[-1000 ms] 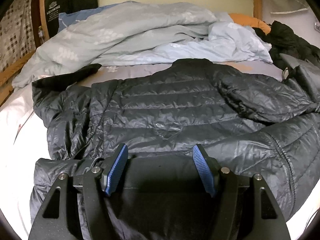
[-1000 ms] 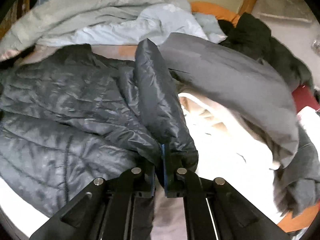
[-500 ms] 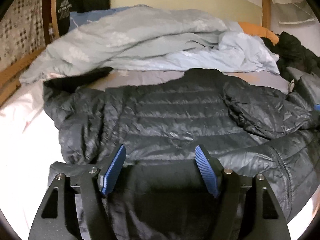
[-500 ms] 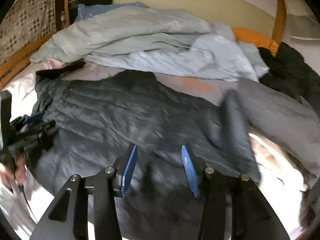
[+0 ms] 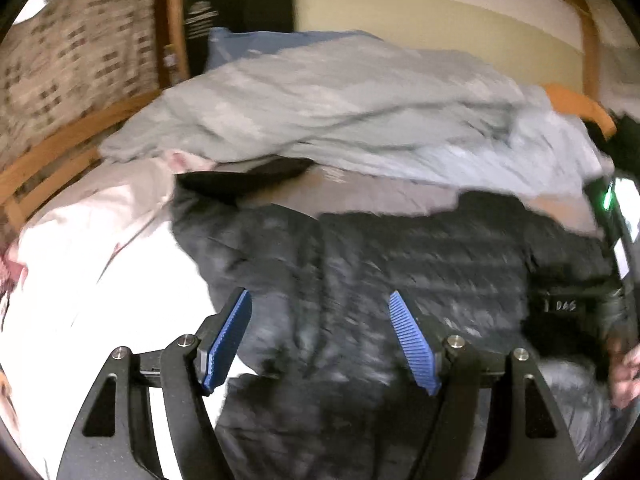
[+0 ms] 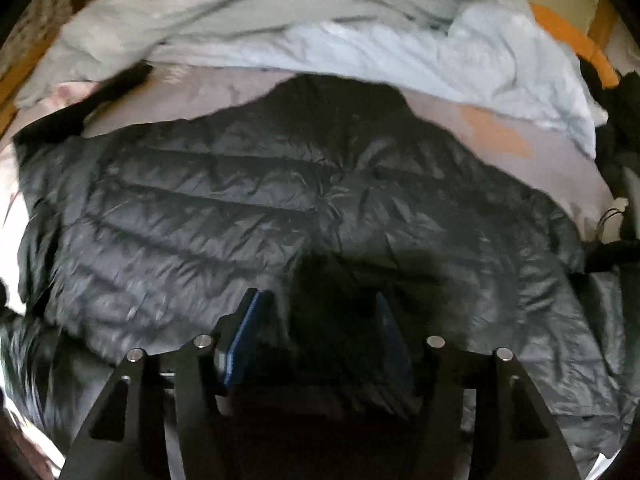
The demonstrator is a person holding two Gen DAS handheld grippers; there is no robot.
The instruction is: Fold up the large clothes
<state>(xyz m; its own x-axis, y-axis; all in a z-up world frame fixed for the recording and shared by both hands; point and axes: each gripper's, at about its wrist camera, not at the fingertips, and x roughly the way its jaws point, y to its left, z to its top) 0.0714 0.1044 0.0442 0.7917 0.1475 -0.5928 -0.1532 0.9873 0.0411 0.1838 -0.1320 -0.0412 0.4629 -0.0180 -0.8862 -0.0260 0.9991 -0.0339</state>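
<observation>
Left claw point(image 5: 320, 340): I see its blue pads standing wide apart with nothing pressed between them; it hovers over the near part of the jacket, and the view is smeared.
Right claw point(image 6: 320, 336): my view shows the pads parted and in shadow, low over the dark fabric; its jaws have just been closing, and I cannot make out any fold pinched between them.
Jacket point(image 6: 280, 200): a dark quilted puffer, spread flat on the bed straight ahead of the right claw, collar at the far side, one sleeve lying across the body to the right of the claw.
Jacket from the left claw point(image 5: 400, 264): it fills the space ahead and to the right of the pads, its left edge just beyond the left pad.
Bed point(image 5: 100, 280): the pale sheet lies bare to the left of the left claw.
Duvet point(image 6: 320, 28): grey and light blue, heaped beyond the jacket, far from both claws.
Hand point(image 5: 626, 372): at the right edge of the left claw's view, on the other tool's dark handle.
Bed frame point(image 5: 60, 148): wooden rail, far left of the left claw.
</observation>
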